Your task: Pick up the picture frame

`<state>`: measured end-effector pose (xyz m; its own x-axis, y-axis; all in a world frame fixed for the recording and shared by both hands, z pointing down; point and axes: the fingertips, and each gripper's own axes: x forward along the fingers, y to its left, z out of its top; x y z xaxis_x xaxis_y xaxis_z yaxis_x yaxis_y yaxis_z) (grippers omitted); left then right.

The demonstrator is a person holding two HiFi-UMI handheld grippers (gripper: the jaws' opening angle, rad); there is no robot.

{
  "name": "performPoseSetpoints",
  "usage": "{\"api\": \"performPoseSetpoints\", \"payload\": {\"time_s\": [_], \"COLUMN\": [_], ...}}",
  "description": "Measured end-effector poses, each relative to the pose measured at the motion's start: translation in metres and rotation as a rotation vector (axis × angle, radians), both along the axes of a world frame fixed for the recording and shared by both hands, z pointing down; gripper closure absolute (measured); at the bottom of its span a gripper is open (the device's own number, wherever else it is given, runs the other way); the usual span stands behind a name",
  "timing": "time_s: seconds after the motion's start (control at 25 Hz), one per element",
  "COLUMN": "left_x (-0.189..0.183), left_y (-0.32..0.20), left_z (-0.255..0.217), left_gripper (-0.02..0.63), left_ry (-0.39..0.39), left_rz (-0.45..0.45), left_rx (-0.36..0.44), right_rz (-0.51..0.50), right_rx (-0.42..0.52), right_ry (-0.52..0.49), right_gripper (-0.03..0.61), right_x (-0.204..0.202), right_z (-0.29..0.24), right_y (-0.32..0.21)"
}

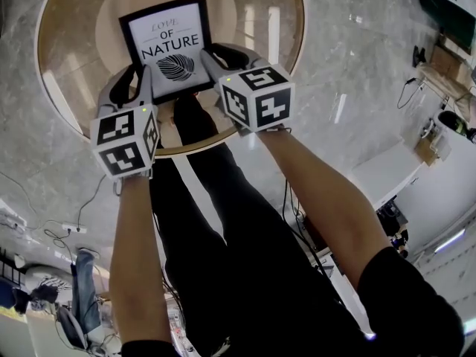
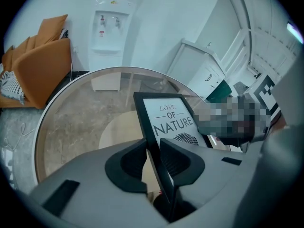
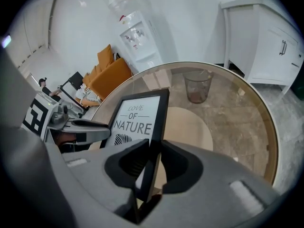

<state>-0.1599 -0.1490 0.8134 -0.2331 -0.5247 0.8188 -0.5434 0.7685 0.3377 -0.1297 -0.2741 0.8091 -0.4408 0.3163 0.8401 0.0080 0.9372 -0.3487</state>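
My left gripper (image 1: 136, 80) and right gripper (image 1: 223, 55) both pinch the picture frame (image 1: 165, 47) by thin edges; if I lift unevenly, it could twist loose onto the glass table (image 1: 59, 88).

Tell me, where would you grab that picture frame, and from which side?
Take the picture frame by its black border, one gripper on each side edge, low down, coming from the near side beneath the print. It is thin and flat, so an edge slips between two jaws, and two holds should keep it level. The left gripper and right gripper are clamped there.
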Motion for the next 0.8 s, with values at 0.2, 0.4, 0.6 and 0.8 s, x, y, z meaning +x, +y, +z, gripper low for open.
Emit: {"api": "performPoseSetpoints", "payload": {"time_s": [0.2,0.4,0.6,0.8], "left_x": [0.004,-0.004,-0.010,-0.007], "left_y": [-0.005,0.005,0.006,0.015], "left_z": [-0.016,-0.050,-0.080,-0.128], "left_gripper": [0.514,0.514,0.515,0.515], "left_ry": [-0.027,-0.055,-0.117,-0.165], "left_rz": [0.050,0.062,0.109,0.139], "left_rx": [0.013,0.021,0.045,0.067], "right_rz": [0.015,0.014,0.045,0.074], "right_rx": [0.013,0.021,0.027,0.042], "right_ry": [-0.033,-0.076,-0.128,-0.187], "right_gripper": [0.503,0.504,0.502,0.503], "right_x": [0.007,-0.001,-0.001,0.005], "right_z": [-0.018,-0.049,-0.075,-0.127], "right_y": [-0.005,0.004,0.006,0.015]}}
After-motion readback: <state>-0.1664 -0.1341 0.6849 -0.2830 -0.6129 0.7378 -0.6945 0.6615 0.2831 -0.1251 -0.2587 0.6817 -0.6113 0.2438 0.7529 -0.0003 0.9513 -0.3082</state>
